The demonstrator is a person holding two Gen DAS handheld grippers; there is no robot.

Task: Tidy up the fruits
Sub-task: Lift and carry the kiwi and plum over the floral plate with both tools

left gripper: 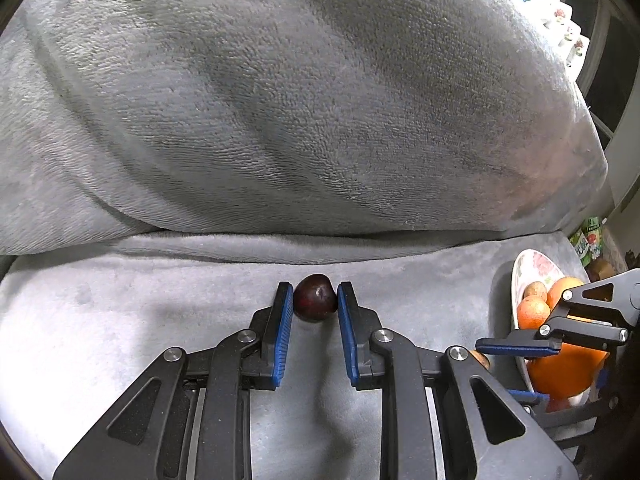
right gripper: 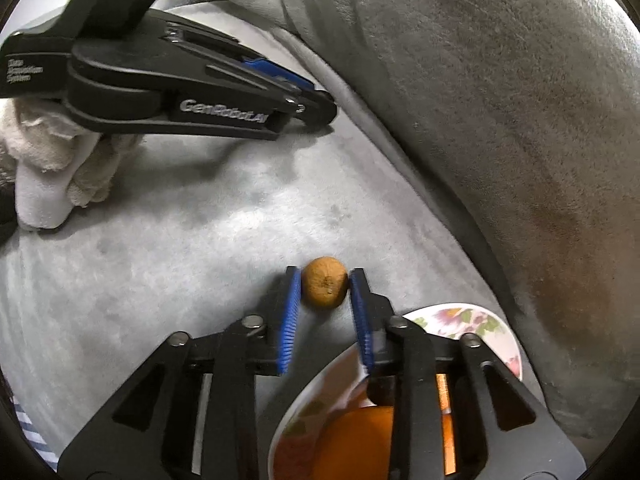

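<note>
A dark red plum (left gripper: 315,298) lies on the grey blanket-covered seat between the fingertips of my left gripper (left gripper: 313,298); the blue pads touch or nearly touch both its sides. A brown kiwi (right gripper: 324,281) lies on the seat between the fingertips of my right gripper (right gripper: 325,286), with a small gap at each pad. A floral plate (left gripper: 532,264) at the right holds oranges (left gripper: 533,312) and a kiwi (left gripper: 536,290). The plate (right gripper: 480,322) sits under my right gripper. The right gripper also shows in the left wrist view (left gripper: 520,350), and the left gripper's body (right gripper: 200,96) crosses the right wrist view.
A grey cushion back (left gripper: 300,100) rises behind the seat. A cream stuffed cloth toy (right gripper: 60,160) lies at the left of the seat. Green packages (left gripper: 588,240) stand beyond the seat's right edge.
</note>
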